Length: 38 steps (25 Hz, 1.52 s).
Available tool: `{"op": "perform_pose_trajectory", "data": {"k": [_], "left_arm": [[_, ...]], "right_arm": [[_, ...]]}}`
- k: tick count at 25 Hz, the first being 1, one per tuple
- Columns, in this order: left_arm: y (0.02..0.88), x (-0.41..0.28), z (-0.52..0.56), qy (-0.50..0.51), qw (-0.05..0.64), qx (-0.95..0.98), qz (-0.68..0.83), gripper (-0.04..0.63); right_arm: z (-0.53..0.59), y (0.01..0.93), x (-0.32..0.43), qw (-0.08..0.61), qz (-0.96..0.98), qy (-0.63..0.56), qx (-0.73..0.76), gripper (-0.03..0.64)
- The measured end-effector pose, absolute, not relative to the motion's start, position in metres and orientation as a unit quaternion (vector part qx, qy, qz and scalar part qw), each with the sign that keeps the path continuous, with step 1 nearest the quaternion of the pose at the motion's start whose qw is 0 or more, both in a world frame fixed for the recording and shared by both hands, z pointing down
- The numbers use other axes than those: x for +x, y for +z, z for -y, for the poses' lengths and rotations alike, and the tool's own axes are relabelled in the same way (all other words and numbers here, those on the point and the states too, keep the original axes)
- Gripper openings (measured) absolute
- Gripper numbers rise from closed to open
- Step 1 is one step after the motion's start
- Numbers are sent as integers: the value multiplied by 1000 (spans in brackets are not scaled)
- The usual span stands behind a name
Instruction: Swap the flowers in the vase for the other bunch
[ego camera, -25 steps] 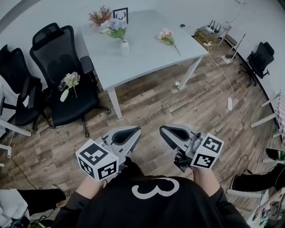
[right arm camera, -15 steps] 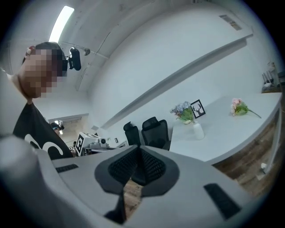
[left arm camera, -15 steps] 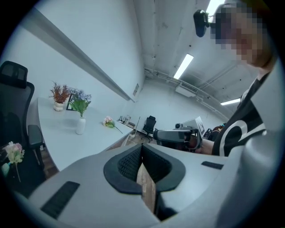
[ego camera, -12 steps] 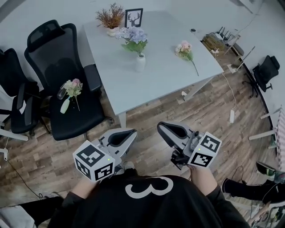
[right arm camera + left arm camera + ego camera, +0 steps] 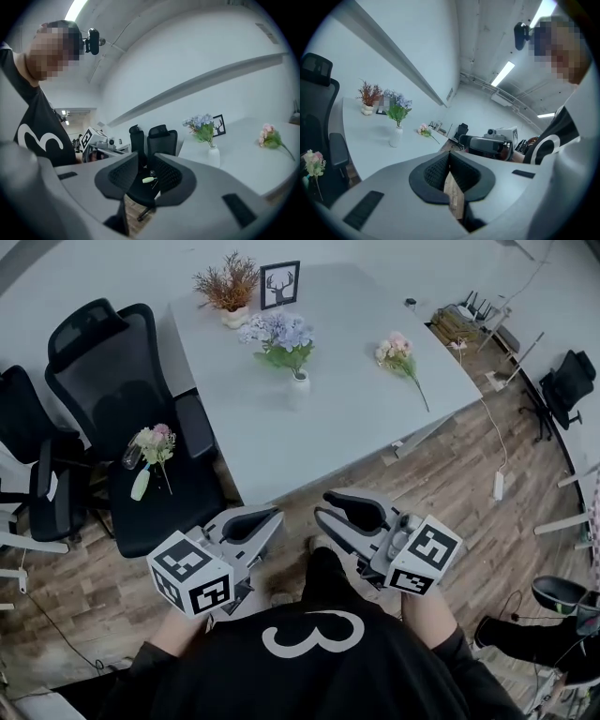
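The left hand-held gripper [image 5: 274,515] is closed and empty. The right hand-held gripper [image 5: 322,504] has just been opening, its jaws slightly apart on nothing. On the far tabletop [image 5: 356,418], the vase [image 5: 299,382] holds blue flowers [image 5: 277,332], and a pink bunch [image 5: 397,351] lies to its right. Tugging the stems could topple the vase if it isn't steadied.

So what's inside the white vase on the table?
A bunch of pale blue flowers stands in the white vase on the table. The stem ends, and any water, are hidden by the vase's opaque wall.
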<state>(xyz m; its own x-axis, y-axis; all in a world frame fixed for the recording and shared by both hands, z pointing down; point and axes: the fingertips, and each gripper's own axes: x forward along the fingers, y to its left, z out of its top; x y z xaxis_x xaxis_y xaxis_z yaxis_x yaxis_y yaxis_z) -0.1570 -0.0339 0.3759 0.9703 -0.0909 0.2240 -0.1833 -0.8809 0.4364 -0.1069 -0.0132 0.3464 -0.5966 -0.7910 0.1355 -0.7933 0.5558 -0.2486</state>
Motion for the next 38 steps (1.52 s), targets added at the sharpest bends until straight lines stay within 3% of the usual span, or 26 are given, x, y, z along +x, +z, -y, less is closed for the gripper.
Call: {"op": "perform_pose_trajectory", "data": {"k": [16,19,25,31,38], "left_arm": [[361,-81,178,83,245,949,180,12],[362,-77,199,73,258,942,202,12],[363,-82,235,57,281,926,246,12],[374,-86,252,54,300,912,275,12],[386,-94,261,55,314,898,304,12]], "right_arm": [[186,312,1,4,913,81,400,200],[216,313,13,16,912,75,404,280],[264,315,23,43,918,62,390,355],[306,335,28,65,913,62,399,486],[339,374,16,71,913,117,384,492]]}}
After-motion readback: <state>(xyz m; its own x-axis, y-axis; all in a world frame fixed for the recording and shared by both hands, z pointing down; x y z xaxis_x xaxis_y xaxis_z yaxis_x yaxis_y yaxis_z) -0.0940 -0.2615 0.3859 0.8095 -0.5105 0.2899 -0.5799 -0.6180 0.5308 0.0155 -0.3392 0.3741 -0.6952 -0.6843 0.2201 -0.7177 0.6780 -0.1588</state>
